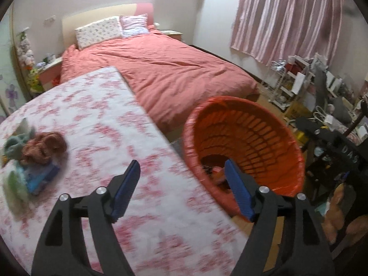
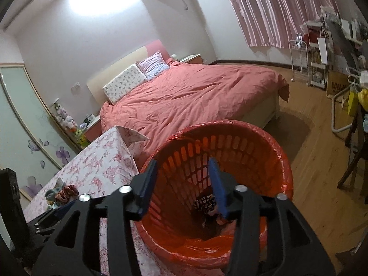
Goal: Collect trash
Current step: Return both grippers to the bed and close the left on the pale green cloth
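Note:
An orange slatted bin point(image 1: 264, 138) lined with a red bag stands on the floor beside a table with a pink floral cloth point(image 1: 103, 119). My left gripper point(image 1: 181, 168) hangs open over the table's right edge, beside the bin's rim, with nothing between its blue pads. A heap of crumpled scraps and packets point(image 1: 34, 156) lies at the table's left. In the right wrist view my right gripper point(image 2: 182, 168) stands open over the bin point(image 2: 253, 147), empty. Dark patterned trash point(image 2: 205, 203) lies at the bin's bottom. The same heap point(image 2: 61, 194) shows on the table point(image 2: 99, 161) at left.
A bed with a salmon quilt point(image 1: 174, 69) lies behind the table and bin. Pink curtains point(image 1: 285, 16) hang at the far wall. Cluttered shelves and boxes point(image 1: 306, 80) line the right side. Wooden floor point(image 2: 322, 161) extends right of the bin, with a chair point(image 2: 354, 161) at its edge.

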{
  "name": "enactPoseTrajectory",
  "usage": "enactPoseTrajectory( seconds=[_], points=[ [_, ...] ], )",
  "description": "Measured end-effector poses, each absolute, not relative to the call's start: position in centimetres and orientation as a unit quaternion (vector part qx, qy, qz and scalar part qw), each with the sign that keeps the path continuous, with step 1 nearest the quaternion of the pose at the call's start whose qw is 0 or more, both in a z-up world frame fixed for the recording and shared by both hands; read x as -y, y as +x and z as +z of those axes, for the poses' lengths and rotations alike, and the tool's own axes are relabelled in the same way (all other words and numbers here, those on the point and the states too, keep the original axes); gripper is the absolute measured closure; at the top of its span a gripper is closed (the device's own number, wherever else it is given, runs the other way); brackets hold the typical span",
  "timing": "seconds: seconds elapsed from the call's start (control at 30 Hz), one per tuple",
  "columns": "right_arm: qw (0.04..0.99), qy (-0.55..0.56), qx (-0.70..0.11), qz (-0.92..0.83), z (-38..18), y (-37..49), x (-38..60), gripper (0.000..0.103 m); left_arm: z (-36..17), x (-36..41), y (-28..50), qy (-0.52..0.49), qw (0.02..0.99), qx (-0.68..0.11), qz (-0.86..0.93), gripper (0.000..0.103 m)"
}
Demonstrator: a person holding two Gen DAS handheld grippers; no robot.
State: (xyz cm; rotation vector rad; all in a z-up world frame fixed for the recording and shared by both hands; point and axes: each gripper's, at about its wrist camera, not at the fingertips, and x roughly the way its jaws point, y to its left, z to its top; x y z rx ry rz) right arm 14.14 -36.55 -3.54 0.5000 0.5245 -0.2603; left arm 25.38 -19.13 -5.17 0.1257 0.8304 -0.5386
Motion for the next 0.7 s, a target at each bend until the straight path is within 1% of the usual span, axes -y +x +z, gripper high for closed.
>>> enactPoseTrajectory(
  seconds=[0.13,0.37,0.53,0.7],
  points=[
    [0.932,0.222,-0.259,-0.125,-3.3,14.3,35.1,0.044,-5.1,15.3,25.2,0.067,0.892,-0.390,-0.218,0.022],
    [0.938,0.183,-0.267,-0.122,-3.0,14.6,31.8,0.034,-5.2,6.8,25.9,0.059,0.913,-0.383,-0.129,0.019],
    [0.941,0.163,-0.275,-0.114,-3.1,15.1,29.3,0.033,-5.6,-0.6,26.9,0.038,0.922,-0.382,-0.051,0.019],
    [0.938,0.155,-0.295,-0.098,-3.9,15.9,27.2,0.033,-6.3,-4.8,28.5,0.004,0.918,-0.395,-0.017,0.019]
  ],
)
